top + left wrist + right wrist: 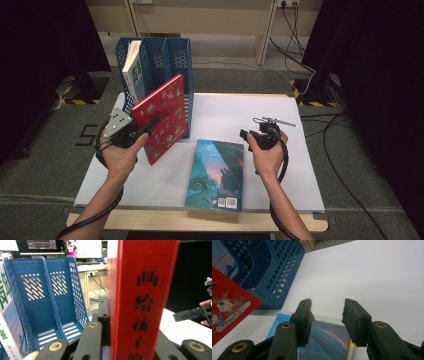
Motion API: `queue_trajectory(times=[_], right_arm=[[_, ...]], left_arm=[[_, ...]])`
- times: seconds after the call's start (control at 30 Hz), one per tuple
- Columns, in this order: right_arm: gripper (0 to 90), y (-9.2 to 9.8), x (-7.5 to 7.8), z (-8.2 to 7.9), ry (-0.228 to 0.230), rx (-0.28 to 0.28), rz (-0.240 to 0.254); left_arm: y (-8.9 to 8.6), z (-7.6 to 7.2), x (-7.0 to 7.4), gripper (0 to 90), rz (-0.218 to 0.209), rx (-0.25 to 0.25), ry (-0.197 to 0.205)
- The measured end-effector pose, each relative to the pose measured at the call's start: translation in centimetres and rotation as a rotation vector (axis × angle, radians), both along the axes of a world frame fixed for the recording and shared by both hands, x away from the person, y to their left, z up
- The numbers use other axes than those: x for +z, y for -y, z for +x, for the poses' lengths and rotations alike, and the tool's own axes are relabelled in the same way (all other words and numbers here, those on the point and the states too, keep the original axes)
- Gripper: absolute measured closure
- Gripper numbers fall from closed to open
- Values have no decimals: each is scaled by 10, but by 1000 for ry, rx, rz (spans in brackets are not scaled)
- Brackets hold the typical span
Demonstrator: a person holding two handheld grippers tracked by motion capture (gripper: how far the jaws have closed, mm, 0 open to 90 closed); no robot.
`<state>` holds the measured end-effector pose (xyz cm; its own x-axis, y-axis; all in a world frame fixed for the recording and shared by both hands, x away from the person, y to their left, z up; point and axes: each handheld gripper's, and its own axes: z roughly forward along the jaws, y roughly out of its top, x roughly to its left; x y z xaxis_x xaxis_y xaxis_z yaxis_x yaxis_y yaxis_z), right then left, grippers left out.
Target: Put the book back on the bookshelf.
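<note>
Blue book: the blue-green paperback with the night-sky cover point(216, 175) lies flat nearest you, at 6 o'clock on the white table sheet point(300, 165), untouched.
Left hand: your left hand point(119, 152) sits at 9 o'clock, forearm coming up from the bottom edge, wrist cocked so the tool points toward 2 o'clock.
Left gripper: your left gripper point(150, 123) is pinching the red hardcover picture book point(162, 117); in the left gripper view the red spine point(142, 302) stands upright between the jaws.
Red book: it hangs tilted, clear of the sheet, in front of the blue plastic three-slot file rack point(172, 60) at 11 o'clock.
Rack: the left slot holds a white-and-green paperback point(132, 67); the two slots beside it look empty in the left gripper view.
Right hand: your right hand point(265, 152) rests at 3 o'clock, just right of the blue book's top edge.
Right gripper: your right gripper point(325, 317) is spread with nothing between the pads, poised over the blue book's top edge.
Risk, grip: you hold the red book near one edge, so its weight could swing it or let it slip.
Risk, entry: the tilt could catch a corner on a divider and shove the light rack back.
Risk, right side: a drift could nudge the blue book.
</note>
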<state>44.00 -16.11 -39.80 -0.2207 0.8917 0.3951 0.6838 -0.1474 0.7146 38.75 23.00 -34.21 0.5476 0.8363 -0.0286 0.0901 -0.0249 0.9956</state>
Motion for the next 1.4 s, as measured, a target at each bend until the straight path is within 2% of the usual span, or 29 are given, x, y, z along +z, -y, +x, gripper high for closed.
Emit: queue_trajectory(times=[0.23, 0.4, 0.63, 0.9, 1.4], right_arm=[[582, 1, -3, -1, -5, -2, 0], [582, 1, -4, -1, -7, -3, 3], [582, 1, -5, -1, -5, -1, -3], [582, 2, -5, -1, -4, -4, -4], [582, 1, -5, 0, -5, -2, -6]], left_arm=[[-2, 3, 11, 792, -12, 8, 18], [-2, 4, 15, 792, -11, 9, 16], [-2, 3, 21, 792, -30, 10, 17], [-3, 2, 34, 792, -44, 0, 41], [-7, 9, 47, 793, -47, 18, 56]])
